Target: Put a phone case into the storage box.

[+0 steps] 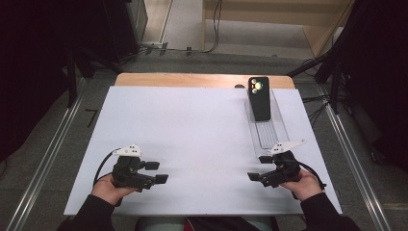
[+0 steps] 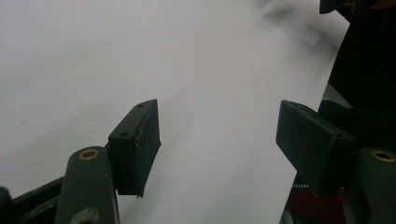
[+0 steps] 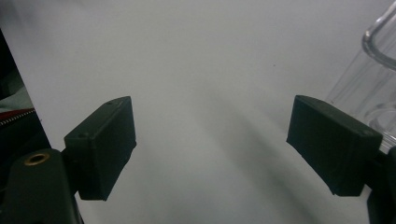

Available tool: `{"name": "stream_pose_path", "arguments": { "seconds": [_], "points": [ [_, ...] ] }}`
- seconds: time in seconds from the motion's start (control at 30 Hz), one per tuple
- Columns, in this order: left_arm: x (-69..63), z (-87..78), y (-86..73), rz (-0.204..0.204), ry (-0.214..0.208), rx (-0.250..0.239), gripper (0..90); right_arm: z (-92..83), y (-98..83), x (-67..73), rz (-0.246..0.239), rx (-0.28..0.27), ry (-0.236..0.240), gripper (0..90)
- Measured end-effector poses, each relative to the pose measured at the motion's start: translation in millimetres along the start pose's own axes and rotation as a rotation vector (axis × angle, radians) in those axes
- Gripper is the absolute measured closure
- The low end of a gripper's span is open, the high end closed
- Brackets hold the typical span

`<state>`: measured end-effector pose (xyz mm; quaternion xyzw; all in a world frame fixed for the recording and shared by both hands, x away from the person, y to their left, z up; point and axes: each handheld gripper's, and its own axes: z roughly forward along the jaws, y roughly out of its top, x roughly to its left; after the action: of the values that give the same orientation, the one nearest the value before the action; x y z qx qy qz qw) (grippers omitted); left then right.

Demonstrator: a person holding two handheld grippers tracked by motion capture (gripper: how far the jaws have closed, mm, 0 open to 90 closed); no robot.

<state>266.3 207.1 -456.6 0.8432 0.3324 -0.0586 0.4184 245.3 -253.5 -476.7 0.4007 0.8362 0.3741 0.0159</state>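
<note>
Right claw: jaws apart, nothing between them, I see bare white tabletop through the gap. Left claw: jaws wide, also empty, parked low on my side of the tabletop.

Key relation: the clear tray sits just beyond the right claw, near end almost at its grey plate. In the right gripper view the tray's rounded clear rim is just beside the outer jaw, not touching as far as I can tell. Tray's long axis runs away from the claw toward the far edge of the tabletop.

Black phone is in the tray's far half, well beyond the right claw, camera lenses at the far end, long axis in line with the tray. It looks propped or tilted up at the far end; can't tell for sure. Near half of the tray looks empty.

Right claw is clearly the nearer one; left claw is well apart, across the tabletop to the side.

My read: next move is the right claw reaching forward along the tray axis to the phone. The tray walls flank the phone's long edges, so clearance is tight.
</note>
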Motion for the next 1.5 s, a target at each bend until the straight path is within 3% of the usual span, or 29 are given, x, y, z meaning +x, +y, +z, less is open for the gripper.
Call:
{"name": "stream_pose_path", "arguments": {
  "seconds": [0.4,1.5],
  "points": [
    [1.9,0.0,-0.4,-0.003,0.007,-0.002,30.5,-6.9,-8.0,-5.7,0.015,-0.011,-0.02,13.8],
    [3.7,1.0,0.5,-0.008,0.014,-0.002,30.5,-0.7,-8.2,-12.9,0.02,0.004,-0.037,13.8]
  ]
}}
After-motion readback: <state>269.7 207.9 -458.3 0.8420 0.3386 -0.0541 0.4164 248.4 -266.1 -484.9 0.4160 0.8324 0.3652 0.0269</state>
